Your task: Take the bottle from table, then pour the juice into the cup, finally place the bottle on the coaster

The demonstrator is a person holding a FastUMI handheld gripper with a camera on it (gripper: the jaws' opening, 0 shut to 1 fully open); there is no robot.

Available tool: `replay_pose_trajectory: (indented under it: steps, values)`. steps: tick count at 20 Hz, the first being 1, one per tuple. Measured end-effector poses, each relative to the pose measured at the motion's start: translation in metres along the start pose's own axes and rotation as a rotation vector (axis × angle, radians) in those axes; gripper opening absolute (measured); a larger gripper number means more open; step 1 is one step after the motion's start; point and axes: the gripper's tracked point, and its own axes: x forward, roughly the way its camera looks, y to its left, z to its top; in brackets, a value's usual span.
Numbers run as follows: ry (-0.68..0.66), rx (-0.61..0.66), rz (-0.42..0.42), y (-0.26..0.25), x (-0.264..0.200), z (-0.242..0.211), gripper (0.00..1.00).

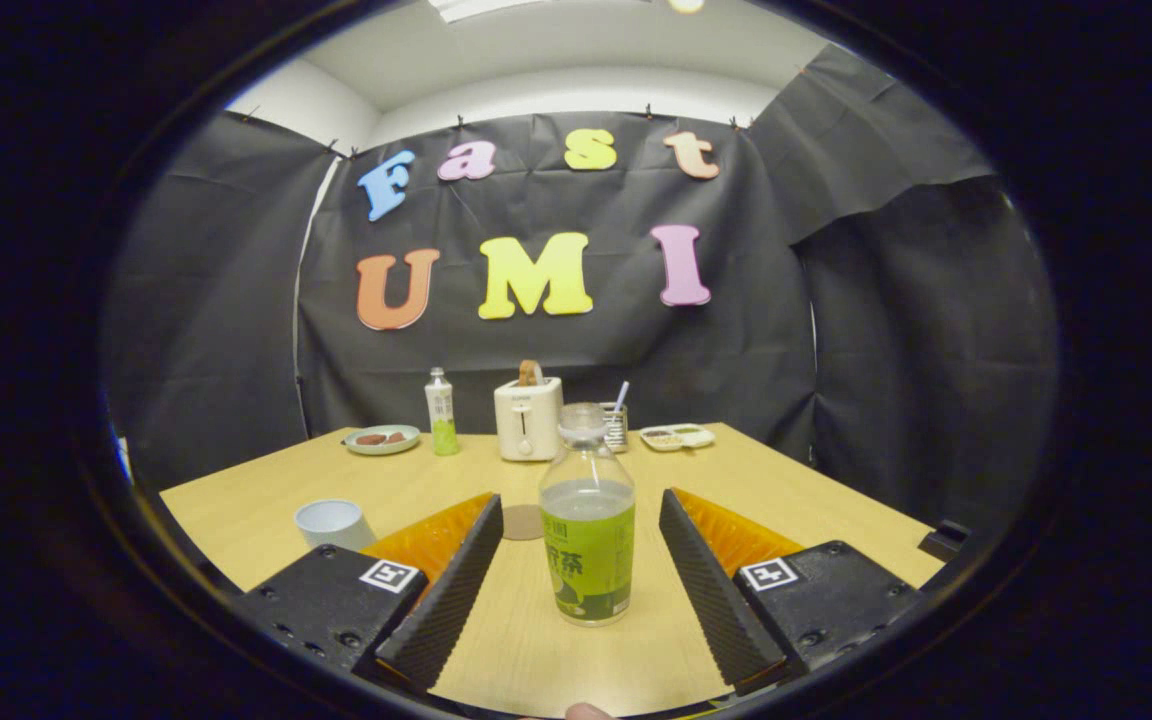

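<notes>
The wooden table (786,500) carries an upright, uncapped bottle (587,520) of green juice, label characters unclear. It stands between the wide-open, empty gripper (581,545) fingers; cup (333,523) alongside.

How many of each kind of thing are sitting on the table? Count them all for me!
Bottles: 2, one standing between the open fingers of the hand-held gripper, one far back
Cups: 1
Coasters: 1
Toasters: 1
Plates: 1
Trays: 1
Holders with a straw: 1
Total: 8
</notes>
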Motion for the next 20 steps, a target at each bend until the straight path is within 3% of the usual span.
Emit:
replay_pose_trajectory:
  steps: [11,13,16,20]
  values:
    - [0.183,0.023,0.039,-0.01,0.049,-0.046,1.0]
    - [0.188,0.025,0.048,-0.008,0.05,-0.048,0.98]
    - [0.188,0.01,0.053,-0.006,0.052,-0.048,0.86]
    - [0.199,-0.012,0.078,0.0,0.051,-0.047,0.82]
